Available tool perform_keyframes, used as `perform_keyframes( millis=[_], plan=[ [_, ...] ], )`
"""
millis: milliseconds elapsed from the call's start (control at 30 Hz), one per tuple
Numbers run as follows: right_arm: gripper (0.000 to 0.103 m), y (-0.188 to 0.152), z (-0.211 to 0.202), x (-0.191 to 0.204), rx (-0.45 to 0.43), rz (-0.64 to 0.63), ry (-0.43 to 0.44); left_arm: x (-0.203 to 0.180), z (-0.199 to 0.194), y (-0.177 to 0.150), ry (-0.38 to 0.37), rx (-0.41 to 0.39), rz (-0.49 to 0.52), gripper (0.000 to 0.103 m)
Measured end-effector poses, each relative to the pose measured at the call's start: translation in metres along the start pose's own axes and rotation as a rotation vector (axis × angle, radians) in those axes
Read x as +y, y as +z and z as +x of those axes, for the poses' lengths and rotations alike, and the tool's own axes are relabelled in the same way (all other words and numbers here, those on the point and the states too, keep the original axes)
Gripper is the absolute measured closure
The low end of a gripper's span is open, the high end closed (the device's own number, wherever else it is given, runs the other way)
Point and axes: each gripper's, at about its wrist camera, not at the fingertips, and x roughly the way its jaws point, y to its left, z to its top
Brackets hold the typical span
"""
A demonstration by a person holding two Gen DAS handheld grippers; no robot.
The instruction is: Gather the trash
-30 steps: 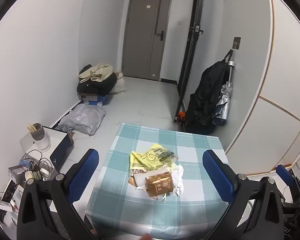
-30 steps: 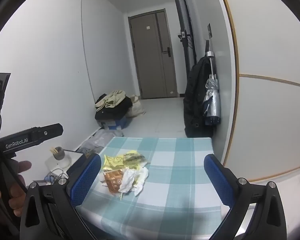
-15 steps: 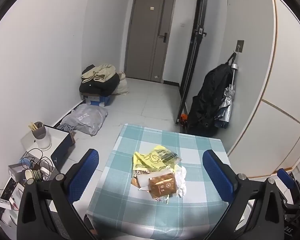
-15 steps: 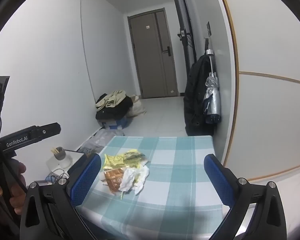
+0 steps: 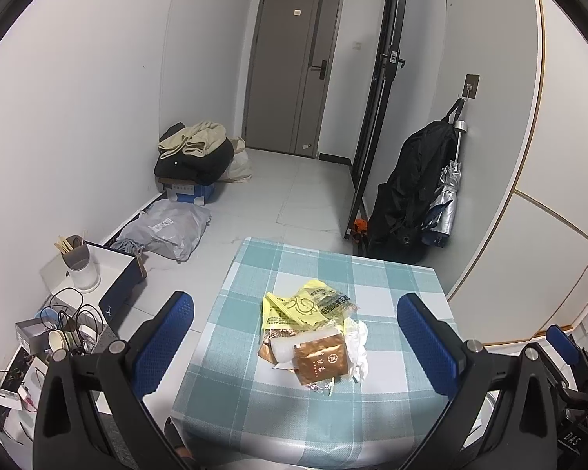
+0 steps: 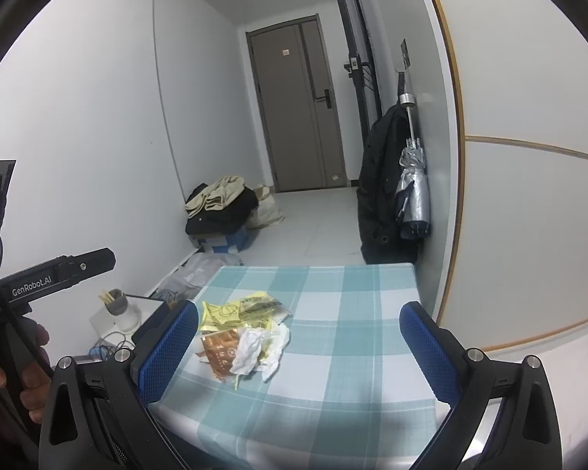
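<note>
Small heap of trash sitting near the middle of the checked tablecloth, somewhat toward the near edge: a yellow printed bag at the far side, a brown foil sachet at the near side, a crumpled white tissue to the right, all touching and partly overlapping. Seen from the right wrist camera as the same cluster, tissue nearest, brown sachet to its left, yellow bag behind.

Left gripper held above the table with both blue pads spread wide and nothing between them. Right gripper likewise wide apart and empty, hovering short of the heap. No bin or bag for the trash visible in either view (destination unknown).

Likely feather-light, all of it. Thin film and foil probably slick and crackly, prone to sliding out of a shallow pinch; tissue soft and compressible, giving easy purchase. Nothing fragile apparent, so a firm squeeze should do no harm. Best bite probably on a raised crease or bunched part, not a flat sheet lying on the cloth: the tissue's puffed top, or the lifted edge of the brown sachet. Some risk of catching the soft tablecloth along with a flat wrapper, and of loose pieces dropping off if the heap is taken as one
</note>
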Motion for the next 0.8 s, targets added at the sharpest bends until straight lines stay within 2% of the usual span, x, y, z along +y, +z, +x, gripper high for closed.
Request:
perform_keyframes(
  millis=[800],
  plan=[
    [0.000,0.0008,0.0013,-0.0011,-0.001,0.005,-0.002,-0.0021,-0.0006,-0.0002,-0.010,-0.004,0.003,0.001]
  ],
)
